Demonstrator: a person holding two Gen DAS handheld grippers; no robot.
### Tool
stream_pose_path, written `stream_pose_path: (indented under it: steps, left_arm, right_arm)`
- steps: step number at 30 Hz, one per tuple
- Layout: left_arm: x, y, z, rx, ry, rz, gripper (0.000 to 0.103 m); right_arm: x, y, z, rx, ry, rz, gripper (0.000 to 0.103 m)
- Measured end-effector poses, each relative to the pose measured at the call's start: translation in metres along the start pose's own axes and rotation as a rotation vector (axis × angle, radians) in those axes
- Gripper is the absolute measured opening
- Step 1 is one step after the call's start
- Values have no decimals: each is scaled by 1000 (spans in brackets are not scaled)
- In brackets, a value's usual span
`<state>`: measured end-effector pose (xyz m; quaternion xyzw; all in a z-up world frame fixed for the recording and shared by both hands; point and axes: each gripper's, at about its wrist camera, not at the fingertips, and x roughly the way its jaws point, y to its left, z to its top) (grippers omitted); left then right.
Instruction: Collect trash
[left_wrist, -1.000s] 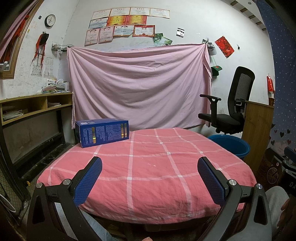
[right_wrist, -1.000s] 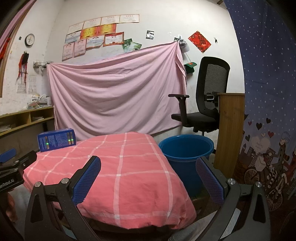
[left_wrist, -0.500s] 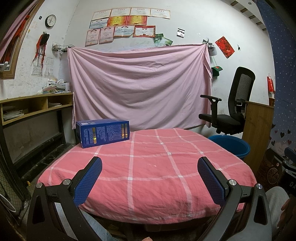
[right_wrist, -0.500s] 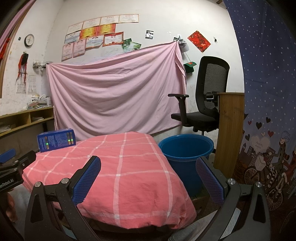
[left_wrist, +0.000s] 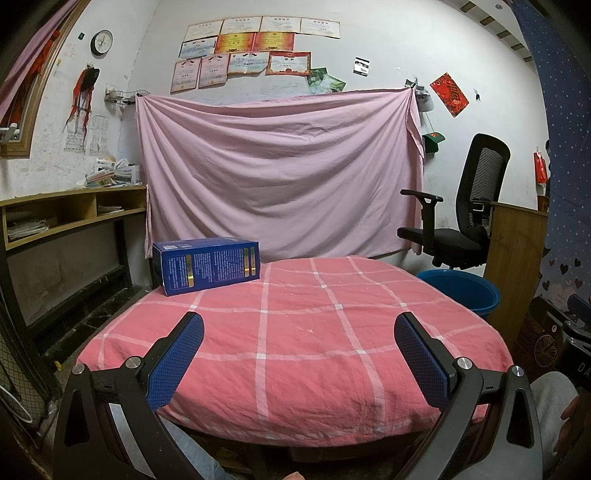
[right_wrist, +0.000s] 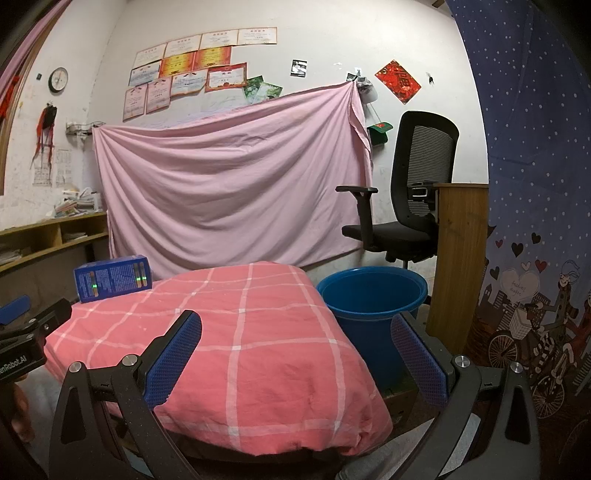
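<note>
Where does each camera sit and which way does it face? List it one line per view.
Left wrist: on the left gripper, facing the blue box on the pink checked cloth; its open fingers and a trouser knee show.
Right wrist: on the right gripper, turned toward the blue bucket; open fingers, left gripper at the left edge.
Shared: box, cloth, bucket, office chair.

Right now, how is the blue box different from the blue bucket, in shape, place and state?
The blue box is a closed rectangular carton with printed sides; the blue bucket is round, plain and open at the top. The box lies on its long side on the pink checked cloth, at the far left corner; the bucket stands upright off the table's right side, lower than the tabletop. Both are blue, and no gripper touches either.
</note>
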<state>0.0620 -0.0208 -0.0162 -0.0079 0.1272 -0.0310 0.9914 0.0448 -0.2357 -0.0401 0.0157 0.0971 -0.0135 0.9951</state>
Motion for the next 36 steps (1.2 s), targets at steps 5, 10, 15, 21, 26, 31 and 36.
stream_pose_path:
  steps: [5,10,15,21,26,31,36]
  left_arm:
    - [0,0,0,0,0,1,101]
    - [0,0,0,-1,1,-1,101]
    - [-1,-1,1,-1,4,-4,101]
    - [-2,-1,3,1,3,3,101]
    - [-1,-6,4,20,5,10,101]
    - [1,-6,4,24,9,19,101]
    - [2,-7,2,25,3,33,101]
  right_arm:
    - [0,0,-1,1,1,0,103]
    - [0,0,0,2,1,0,103]
    - [0,1,-2,3,3,-1,103]
    - [0,2,-4,8,7,-4,103]
    - [-1,3,-4,14,11,-6,103]
    - [-1,3,-3,13,12,-4,103]
    - [-1,4,-2,14,12,-4,103]
